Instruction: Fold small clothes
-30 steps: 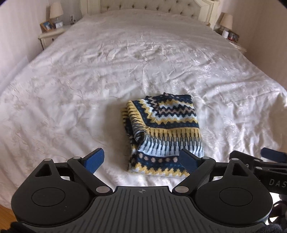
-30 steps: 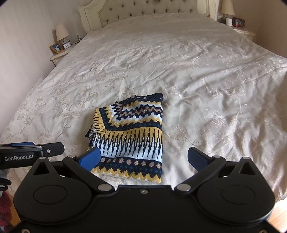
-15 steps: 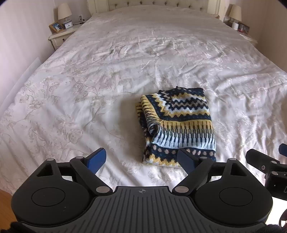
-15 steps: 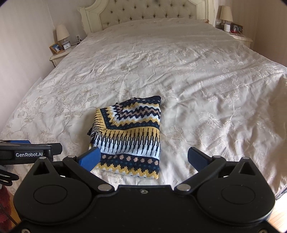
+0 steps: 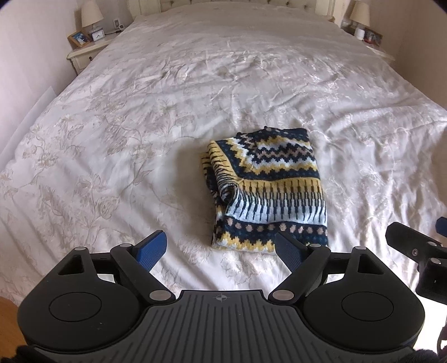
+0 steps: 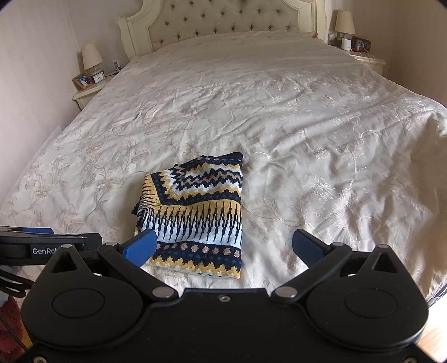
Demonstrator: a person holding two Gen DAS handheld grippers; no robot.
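A folded knit sweater (image 5: 268, 190) with navy, yellow and white zigzag bands lies flat on the cream bedspread (image 5: 139, 139). My left gripper (image 5: 220, 243) hovers open just short of the sweater's near hem, with only the bedspread and the hem edge showing between its blue pads. In the right wrist view the same sweater (image 6: 195, 212) sits low and left of centre. My right gripper (image 6: 223, 240) is open above its near right part, touching nothing. Each gripper shows at the edge of the other's view: the right gripper (image 5: 410, 245) and the left gripper (image 6: 42, 245).
The wide bed (image 6: 307, 139) has a tufted headboard (image 6: 223, 19) at the far end. A nightstand with a lamp (image 6: 92, 58) stands at the far left and another with a lamp (image 6: 345, 23) at the far right. Wooden floor (image 5: 8, 329) shows at the bed's near edge.
The left wrist view has swung a little, so the sweater now sits further right in it. The sweater itself has not moved and both grippers stay open with nothing in them.
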